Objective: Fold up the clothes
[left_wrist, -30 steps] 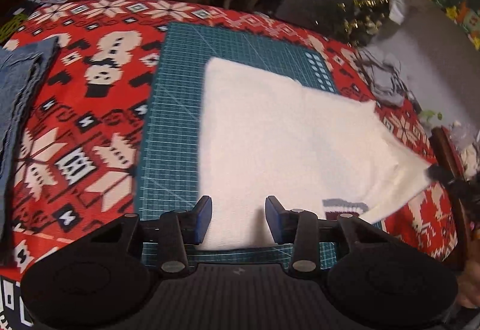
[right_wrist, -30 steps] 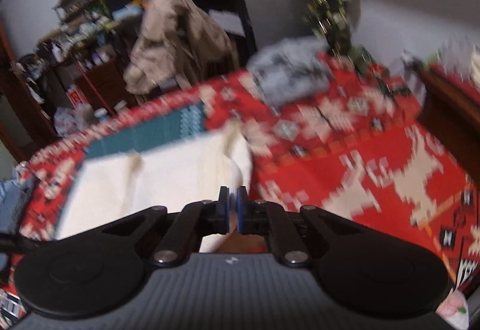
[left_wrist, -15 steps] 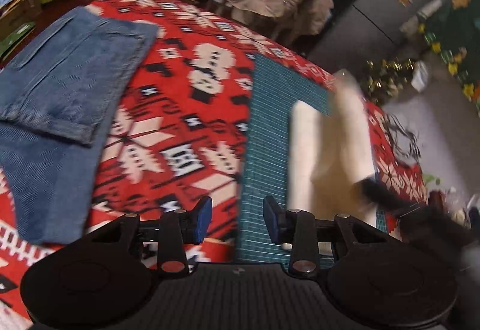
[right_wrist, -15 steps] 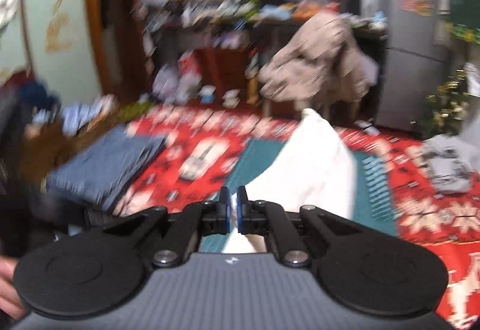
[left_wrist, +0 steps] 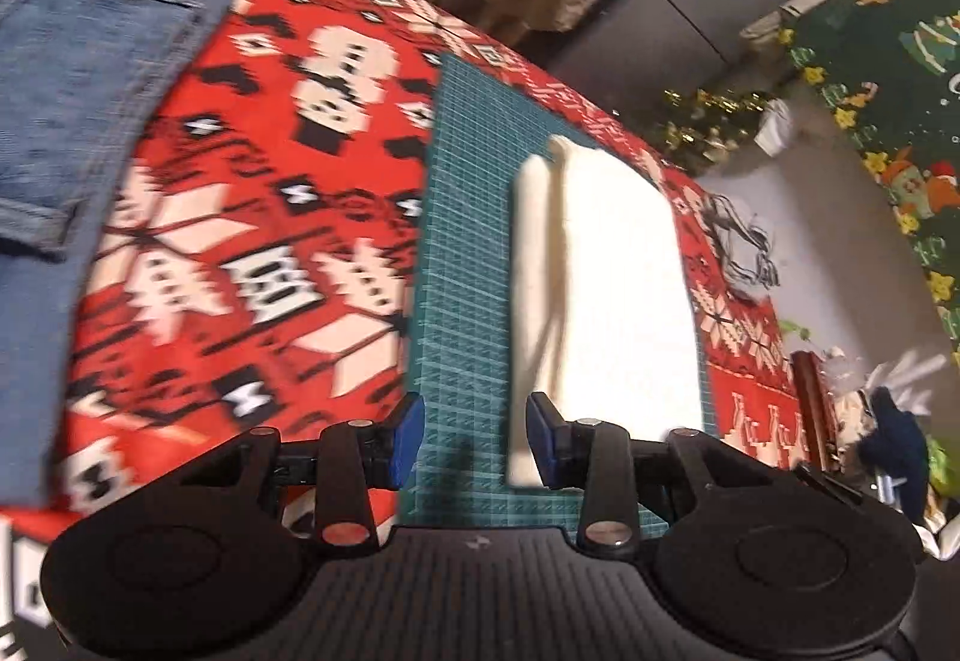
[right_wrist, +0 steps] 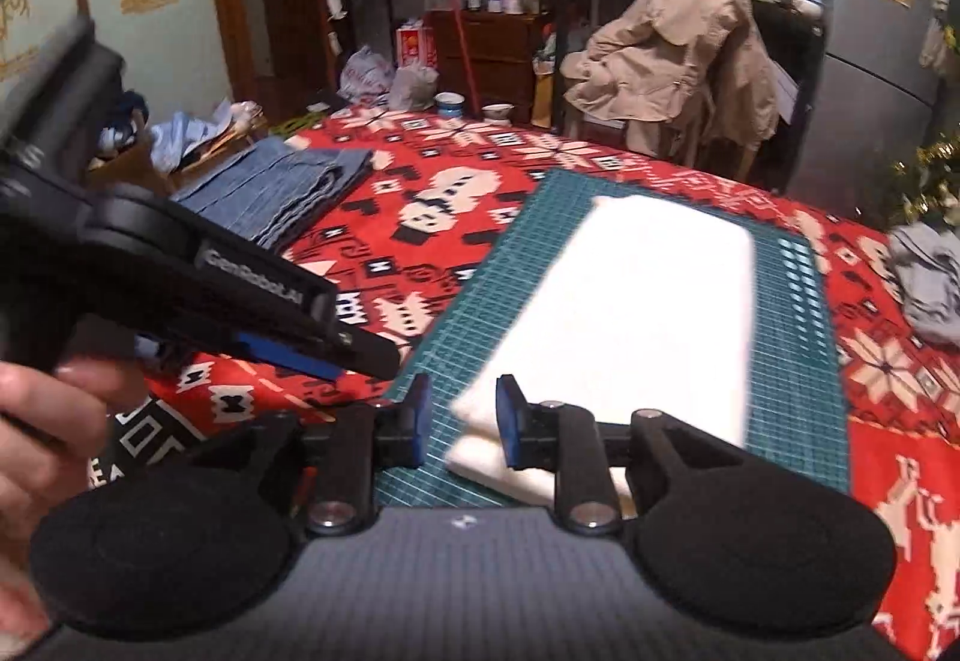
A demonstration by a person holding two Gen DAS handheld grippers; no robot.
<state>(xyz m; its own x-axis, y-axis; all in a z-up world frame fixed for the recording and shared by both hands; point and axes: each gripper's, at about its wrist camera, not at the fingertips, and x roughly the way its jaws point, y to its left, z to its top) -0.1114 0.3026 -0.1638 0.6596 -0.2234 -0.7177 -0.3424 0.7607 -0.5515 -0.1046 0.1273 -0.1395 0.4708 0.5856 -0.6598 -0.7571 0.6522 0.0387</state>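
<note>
White garment (right_wrist: 636, 325) lies folded into a long rectangle on the green cutting mat (right_wrist: 516, 265), layered edges showing at its near end. Mat sits on a desk covered by a red patterned cloth (right_wrist: 456, 181).

Right gripper (right_wrist: 461, 424): jaws parted, nothing between them, poised just over the garment's near left corner. Left gripper (left_wrist: 474, 439): jaws likewise spread and empty, over the mat's near edge beside the garment's left fold; seen from the right wrist view it hangs at the left, held in a hand (right_wrist: 42, 421).

Folded blue jeans (right_wrist: 282, 187) lie on the cloth well left of the mat. Grey crumpled clothing (right_wrist: 930, 277) at the far right. Beige jacket (right_wrist: 672, 54) draped over a chair beyond the desk.
</note>
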